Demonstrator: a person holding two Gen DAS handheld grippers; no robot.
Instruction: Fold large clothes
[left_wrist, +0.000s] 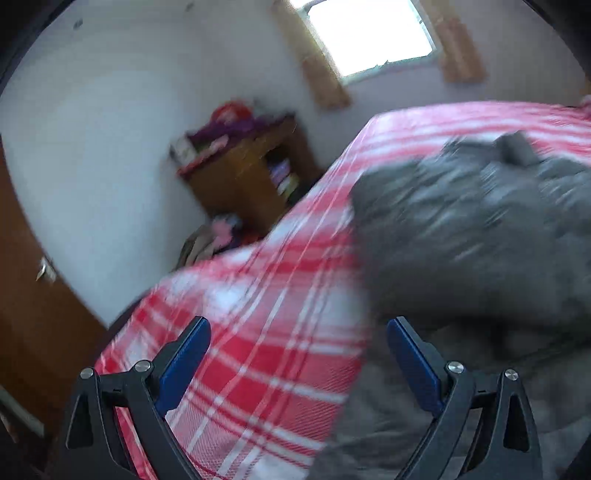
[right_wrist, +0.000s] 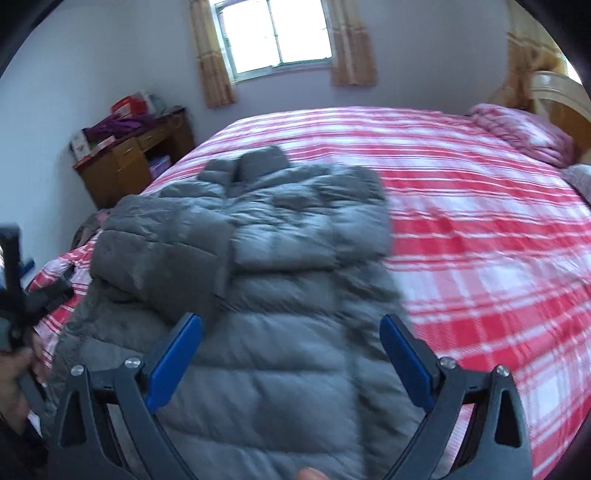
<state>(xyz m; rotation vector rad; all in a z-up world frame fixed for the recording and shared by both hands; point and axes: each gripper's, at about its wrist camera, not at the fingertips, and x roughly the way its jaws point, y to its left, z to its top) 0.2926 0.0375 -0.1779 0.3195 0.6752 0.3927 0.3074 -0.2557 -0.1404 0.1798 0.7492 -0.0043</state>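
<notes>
both tongs are spread wide with nothing between their blue pads. the left tongs (left_wrist: 298, 328) point toward 12 o'clock in their own view, as do the right tongs (right_wrist: 291, 325). the left hand (right_wrist: 14, 373) grips its handle at 9 o'clock in the right wrist view.

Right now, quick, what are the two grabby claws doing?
Left gripper: jaws open, holding nothing, over the plaid bedspread.
Right gripper: jaws open, holding nothing, over the grey puffer jacket.

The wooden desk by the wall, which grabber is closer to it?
Probably the left. The left gripper hangs at the bed's desk-side edge, beside the grey jacket. The right gripper is over the jacket, farther from the wooden desk.
</notes>
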